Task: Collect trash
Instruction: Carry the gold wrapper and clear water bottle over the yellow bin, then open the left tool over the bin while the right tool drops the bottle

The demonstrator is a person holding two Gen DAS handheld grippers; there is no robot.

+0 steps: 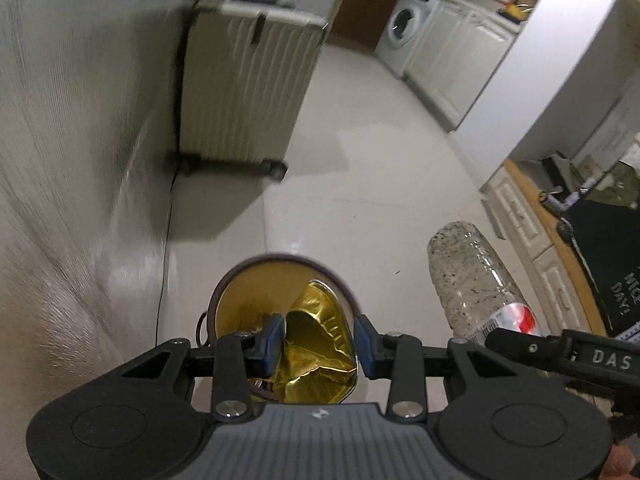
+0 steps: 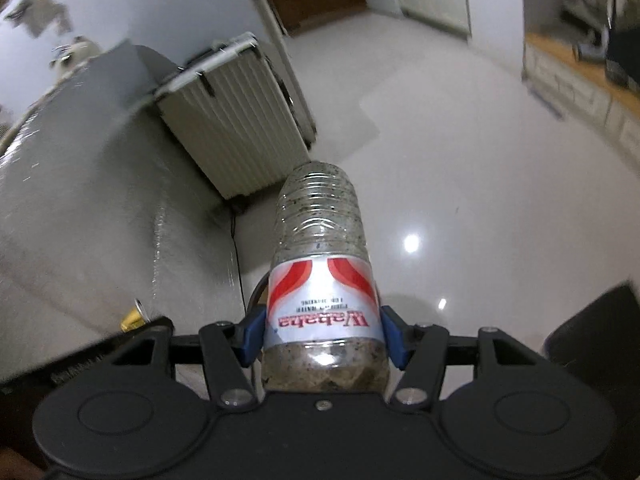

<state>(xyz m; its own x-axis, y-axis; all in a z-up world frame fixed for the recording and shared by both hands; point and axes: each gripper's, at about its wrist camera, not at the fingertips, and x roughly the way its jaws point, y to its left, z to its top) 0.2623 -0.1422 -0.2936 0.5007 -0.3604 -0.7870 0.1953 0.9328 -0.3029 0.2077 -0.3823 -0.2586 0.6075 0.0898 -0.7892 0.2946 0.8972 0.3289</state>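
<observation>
Left tongs point(image 1: 316, 344) pinch a crumpled gold foil cup point(image 1: 316, 354); right tongs point(image 2: 323, 336) pinch a dirty clear plastic bottle point(image 2: 322, 276), which I judge could slip, being smooth and round.

A home is shown: a front-loading washing machine point(image 1: 404, 26) is built in beside white panelled cabinets point(image 1: 460, 60) at the far end of a glossy pale tiled floor point(image 1: 360, 168), and a ribbed beige suitcase point(image 1: 244, 88) is stood against the wall
</observation>
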